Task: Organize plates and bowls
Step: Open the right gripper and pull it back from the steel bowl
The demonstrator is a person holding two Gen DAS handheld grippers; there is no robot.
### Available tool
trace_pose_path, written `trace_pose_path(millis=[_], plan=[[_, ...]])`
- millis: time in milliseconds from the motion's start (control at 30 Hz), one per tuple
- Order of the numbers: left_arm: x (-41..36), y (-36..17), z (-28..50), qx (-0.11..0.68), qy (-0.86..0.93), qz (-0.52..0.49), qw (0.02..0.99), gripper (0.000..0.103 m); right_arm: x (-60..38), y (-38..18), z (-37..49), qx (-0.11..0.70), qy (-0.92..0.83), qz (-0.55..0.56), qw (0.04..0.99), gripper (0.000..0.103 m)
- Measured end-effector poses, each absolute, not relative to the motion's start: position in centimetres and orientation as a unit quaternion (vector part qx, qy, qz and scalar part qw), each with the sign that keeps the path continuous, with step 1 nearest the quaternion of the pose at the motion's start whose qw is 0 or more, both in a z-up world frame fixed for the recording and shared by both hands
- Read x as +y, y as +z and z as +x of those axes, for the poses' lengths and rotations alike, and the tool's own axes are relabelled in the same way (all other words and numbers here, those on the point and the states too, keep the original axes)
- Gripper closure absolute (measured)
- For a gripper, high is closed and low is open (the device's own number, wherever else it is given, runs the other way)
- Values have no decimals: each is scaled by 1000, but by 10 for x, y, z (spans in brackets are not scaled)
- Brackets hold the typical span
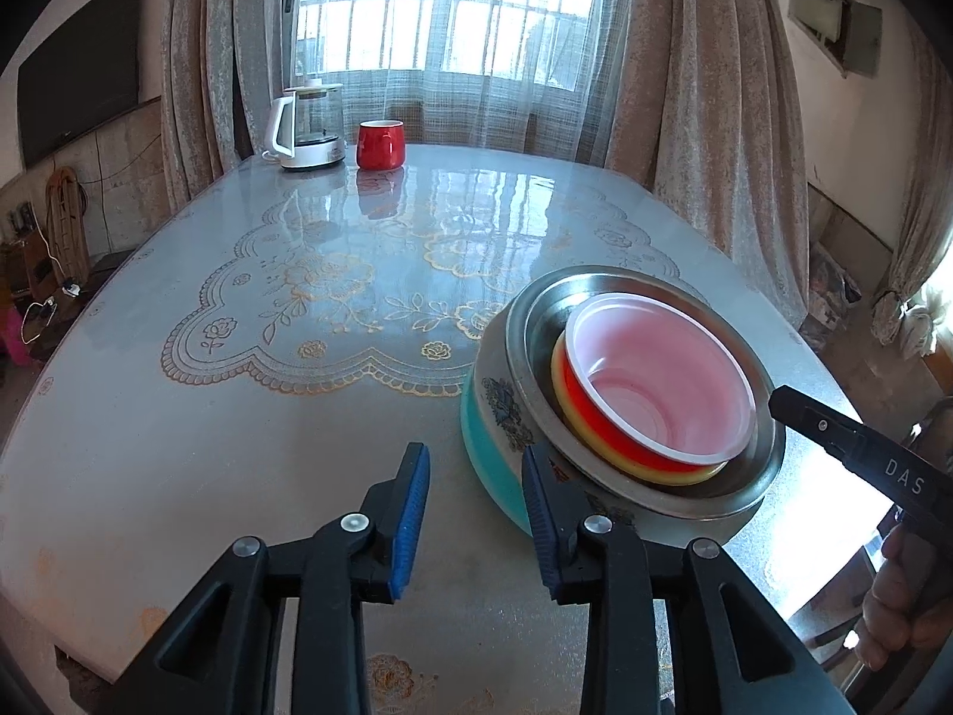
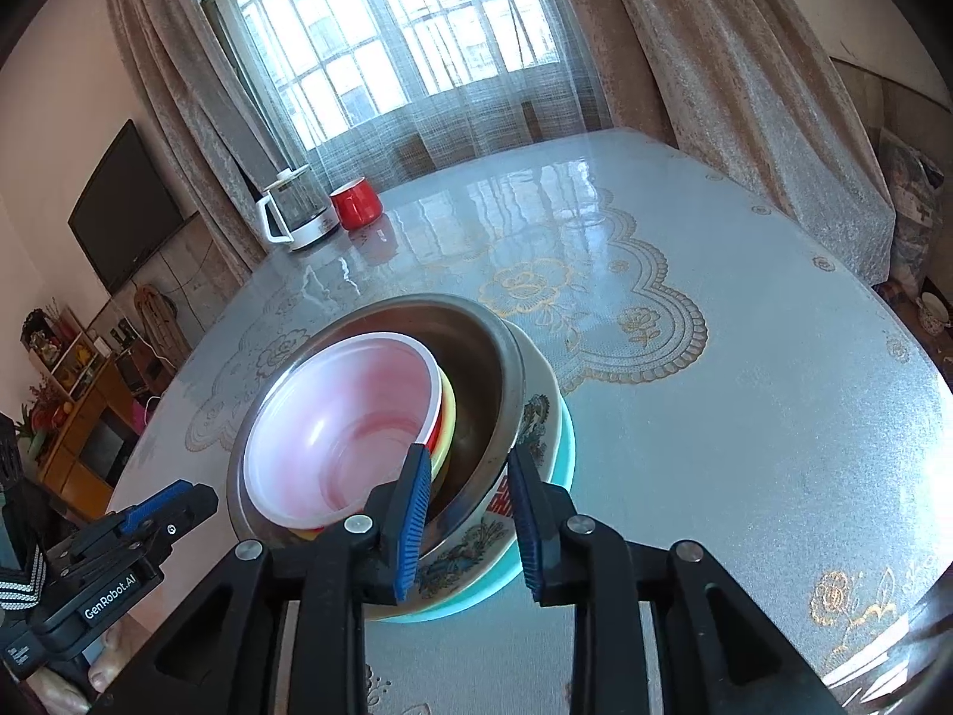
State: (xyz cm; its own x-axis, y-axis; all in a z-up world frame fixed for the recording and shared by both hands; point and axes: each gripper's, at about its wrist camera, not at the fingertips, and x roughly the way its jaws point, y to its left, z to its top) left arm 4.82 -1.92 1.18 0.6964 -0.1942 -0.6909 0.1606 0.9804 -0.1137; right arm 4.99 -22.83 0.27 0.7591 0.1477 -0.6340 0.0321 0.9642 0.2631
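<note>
A nested stack of dishes sits on a glossy table (image 1: 250,417) covered with a lace-patterned cloth, toward the right side in the left wrist view. At the bottom is a teal plate (image 1: 483,459), then a floral-printed bowl (image 1: 506,411), then a steel bowl (image 1: 732,488), a yellow bowl (image 1: 572,411) and, innermost, a red bowl with a white interior (image 1: 655,381). The left gripper (image 1: 476,512) hovers at the stack's near-left edge with its 2 blue-padded fingers (image 1: 411,518) spread apart and only bare tabletop between them; its right finger stands just beside the floral bowl's rim, and contact cannot be told. The right gripper (image 2: 470,512) is at the stack's near edge, fingers parted on either side of the rims of the steel bowl (image 2: 494,381) and floral bowl (image 2: 536,417); the pads do not press on them. A hand (image 1: 893,602) grips the right tool's handle at the frame edge. At the table's far end, before a curtained window (image 1: 447,6), stand a glass kettle (image 1: 310,125) and a red mug (image 1: 381,144), just beside each other.
</note>
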Motion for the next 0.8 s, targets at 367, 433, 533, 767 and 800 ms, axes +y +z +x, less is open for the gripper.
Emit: trace_pose_path(millis=[367,433,533,767,800], plan=[[-12,9,27,355,-31,-14,934,56,-201,4,38,309,-31,73,948,69],[-13,8,25,354,-27,-14,935,53,-195,3,36,306,-40,64,949,67],[-14,10,23,348,-15,-11,937,51,-188,3,32,296,-49,45,953,66],[-16,15,19,336,-5,-3,942,44,-178,5,29,283,-45,25,958,65],[-17,15,20,336,-5,-2,942,43,-178,5,30,284,-44,25,958,65]])
